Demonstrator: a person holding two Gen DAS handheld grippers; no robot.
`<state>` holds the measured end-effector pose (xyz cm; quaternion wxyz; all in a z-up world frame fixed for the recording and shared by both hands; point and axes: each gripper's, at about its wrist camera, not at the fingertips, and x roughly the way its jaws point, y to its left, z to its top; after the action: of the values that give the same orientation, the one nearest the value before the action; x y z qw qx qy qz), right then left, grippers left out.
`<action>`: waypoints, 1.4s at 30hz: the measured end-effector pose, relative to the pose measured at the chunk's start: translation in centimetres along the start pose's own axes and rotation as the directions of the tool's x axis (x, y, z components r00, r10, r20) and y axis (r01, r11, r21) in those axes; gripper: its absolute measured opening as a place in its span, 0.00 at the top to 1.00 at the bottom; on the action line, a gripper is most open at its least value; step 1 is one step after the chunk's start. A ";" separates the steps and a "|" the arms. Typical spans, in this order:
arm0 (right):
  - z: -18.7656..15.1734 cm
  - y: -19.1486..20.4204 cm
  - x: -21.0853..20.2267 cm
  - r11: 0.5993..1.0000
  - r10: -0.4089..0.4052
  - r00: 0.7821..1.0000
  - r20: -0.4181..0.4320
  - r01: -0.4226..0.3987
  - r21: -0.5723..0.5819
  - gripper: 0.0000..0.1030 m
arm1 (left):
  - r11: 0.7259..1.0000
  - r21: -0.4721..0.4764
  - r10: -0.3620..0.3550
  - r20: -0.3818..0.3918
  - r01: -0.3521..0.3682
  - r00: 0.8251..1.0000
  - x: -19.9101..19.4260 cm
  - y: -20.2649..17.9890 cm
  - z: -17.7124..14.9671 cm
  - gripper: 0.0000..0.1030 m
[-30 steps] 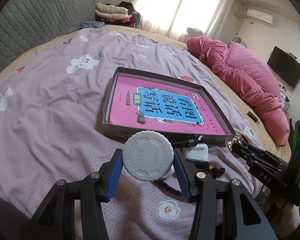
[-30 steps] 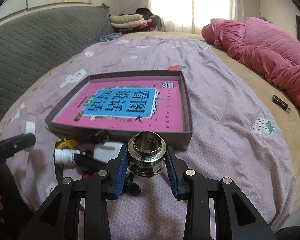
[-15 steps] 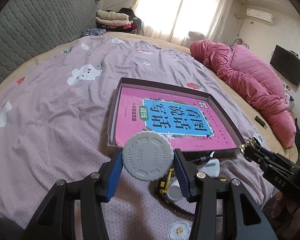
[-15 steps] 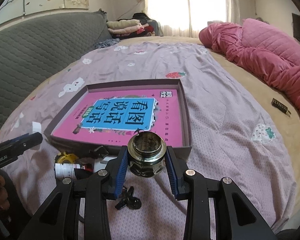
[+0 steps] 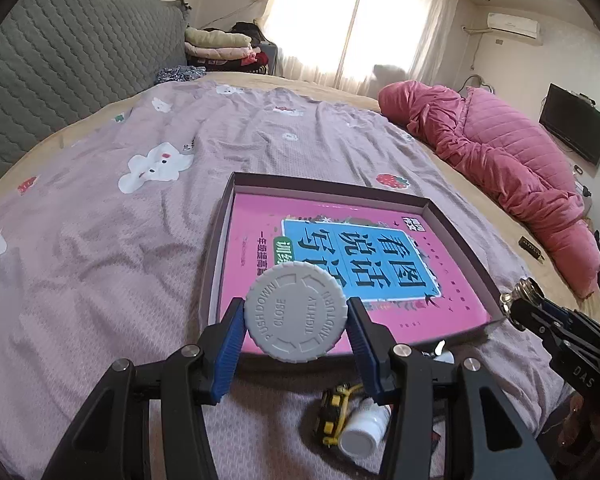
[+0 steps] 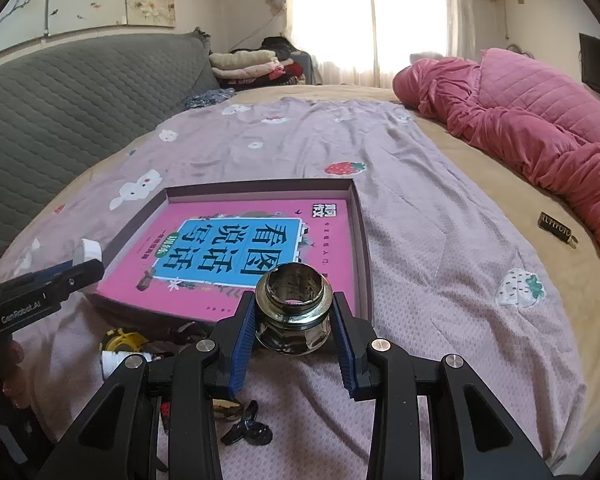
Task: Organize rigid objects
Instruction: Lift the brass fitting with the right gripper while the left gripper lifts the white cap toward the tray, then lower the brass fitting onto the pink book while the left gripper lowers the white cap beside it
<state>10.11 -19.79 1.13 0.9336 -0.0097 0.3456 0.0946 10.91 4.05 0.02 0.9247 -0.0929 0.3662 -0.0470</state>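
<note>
My left gripper (image 5: 296,322) is shut on a grey child-proof bottle cap (image 5: 296,312), held above the near edge of a shallow brown box (image 5: 216,240) with a pink book (image 5: 380,280) inside. My right gripper (image 6: 294,320) is shut on an open glass jar (image 6: 294,312), held above the box's near right corner (image 6: 364,280). The left gripper shows at the left of the right wrist view (image 6: 60,280), and the right gripper shows at the right of the left wrist view (image 5: 540,312).
Small items lie on the purple bedsheet in front of the box: a white bottle (image 5: 366,428), a yellow-black tape measure (image 5: 334,408), a black clip (image 6: 248,428). A pink quilt (image 6: 520,120) lies at the right. A dark small object (image 6: 556,228) lies on the tan mattress.
Both grippers have risen and moved forward toward the box with cap and jar still held. The loose items have dropped lower in both views.
</note>
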 end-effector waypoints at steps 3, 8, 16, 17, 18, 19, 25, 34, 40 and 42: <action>0.4 0.0 0.3 1.000 -0.008 1.000 0.011 0.008 -0.011 0.64 | 1.000 0.009 0.012 -0.006 -0.012 1.000 0.8 0.0 0.3 0.51; 1.0 -0.1 0.9 1.000 -0.016 1.000 0.023 0.017 -0.023 0.64 | 1.000 -0.016 0.011 -0.025 -0.011 1.000 1.7 0.5 0.7 0.51; 1.5 -0.6 2.0 1.000 -0.015 1.000 0.014 0.015 -0.006 0.64 | 0.999 -0.037 0.018 -0.048 -0.020 0.999 3.2 1.1 1.3 0.51; 1.6 -0.6 2.1 1.000 -0.015 1.000 0.013 0.015 -0.004 0.64 | 0.999 -0.037 0.018 -0.053 -0.020 0.998 3.3 1.1 1.3 0.51; 1.6 -0.6 2.2 1.000 -0.014 1.000 0.011 0.014 -0.002 0.64 | 0.999 -0.038 0.018 -0.059 -0.021 0.998 3.5 1.1 1.3 0.51; 1.6 -0.7 2.4 1.000 -0.014 1.000 0.009 0.014 -0.001 0.64 | 0.999 -0.036 0.017 -0.063 -0.019 0.998 3.6 1.0 1.4 0.51; 1.8 -0.8 2.9 1.000 -0.015 1.000 0.007 0.015 0.001 0.64 | 1.000 -0.024 0.016 -0.087 -0.018 0.996 4.6 0.7 1.4 0.51; 2.0 -1.0 3.8 1.000 -0.013 1.000 -0.006 0.013 0.007 0.64 | 1.000 -0.006 0.023 -0.124 -0.024 0.992 5.4 0.6 1.2 0.51; 2.1 -1.1 4.7 1.000 -0.015 1.000 -0.026 0.015 0.003 0.64 | 0.999 0.004 0.032 -0.147 -0.032 0.989 5.9 0.6 0.9 0.51; 2.0 -1.2 5.0 1.000 -0.018 0.999 -0.034 0.018 0.003 0.64 | 0.999 0.012 0.037 -0.149 -0.035 0.988 5.9 0.5 0.9 0.51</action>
<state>15.35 -19.90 -0.60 0.9284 -0.0127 0.3614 0.0856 15.81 3.71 -3.40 0.8958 -0.0784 0.4358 -0.0388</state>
